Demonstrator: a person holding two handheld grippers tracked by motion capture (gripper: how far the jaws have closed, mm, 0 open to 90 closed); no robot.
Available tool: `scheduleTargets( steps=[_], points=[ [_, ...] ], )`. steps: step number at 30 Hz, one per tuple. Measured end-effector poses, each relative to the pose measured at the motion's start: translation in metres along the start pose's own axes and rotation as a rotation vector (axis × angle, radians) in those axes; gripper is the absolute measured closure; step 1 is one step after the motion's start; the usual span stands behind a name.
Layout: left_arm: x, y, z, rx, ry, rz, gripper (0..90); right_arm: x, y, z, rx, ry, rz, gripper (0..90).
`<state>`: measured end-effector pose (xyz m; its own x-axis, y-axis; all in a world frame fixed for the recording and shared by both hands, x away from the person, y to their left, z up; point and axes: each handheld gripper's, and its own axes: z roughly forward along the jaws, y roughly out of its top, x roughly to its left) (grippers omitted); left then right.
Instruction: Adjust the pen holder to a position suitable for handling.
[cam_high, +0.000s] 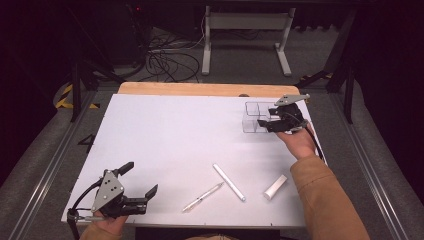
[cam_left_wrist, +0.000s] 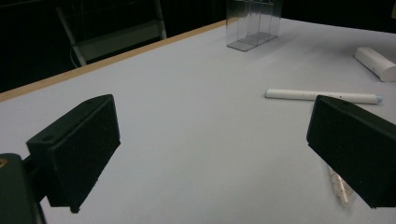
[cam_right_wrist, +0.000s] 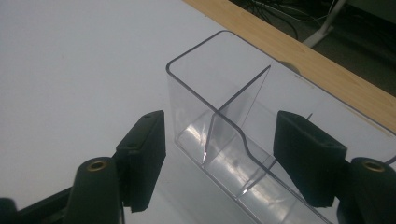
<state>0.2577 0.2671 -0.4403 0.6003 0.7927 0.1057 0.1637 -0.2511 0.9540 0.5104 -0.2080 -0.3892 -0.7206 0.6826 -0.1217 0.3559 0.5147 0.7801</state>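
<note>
1. Left gripper, bottom left of high view, jaws spread wide, nothing btwn them, resting on white table.
2. Silver pen, white marker, white tube lie bottom centre-right.
3. Right gripper, upper right, jaws part-open astride near wall of clear organizer; not yet clamped.

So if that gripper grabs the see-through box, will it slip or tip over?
It may slip: the clear organizer has smooth, glossy walls, and the right gripper straddles just one thin wall. It looks empty, so probably light, and might tilt if lifted by one side. The hard plastic seems stiff, likely not floppy.
</note>
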Motion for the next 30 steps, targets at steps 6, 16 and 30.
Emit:
scheduleTargets(
  steps=[6,16,30],
  points=[
    [0.0,0.0,0.0,0.002,-0.001,0.006,3.4,-0.002,0.0,0.014,0.021,0.005,0.018,37.6],
    [0.0,0.0,0.001,0.006,-0.004,0.001,3.4,-0.003,-0.001,0.026,0.054,0.004,0.017,41.5],
    [0.0,-0.001,0.001,0.004,-0.006,-0.004,3.4,0.001,-0.001,0.039,0.098,-0.006,-0.022,43.6]
  ],
)
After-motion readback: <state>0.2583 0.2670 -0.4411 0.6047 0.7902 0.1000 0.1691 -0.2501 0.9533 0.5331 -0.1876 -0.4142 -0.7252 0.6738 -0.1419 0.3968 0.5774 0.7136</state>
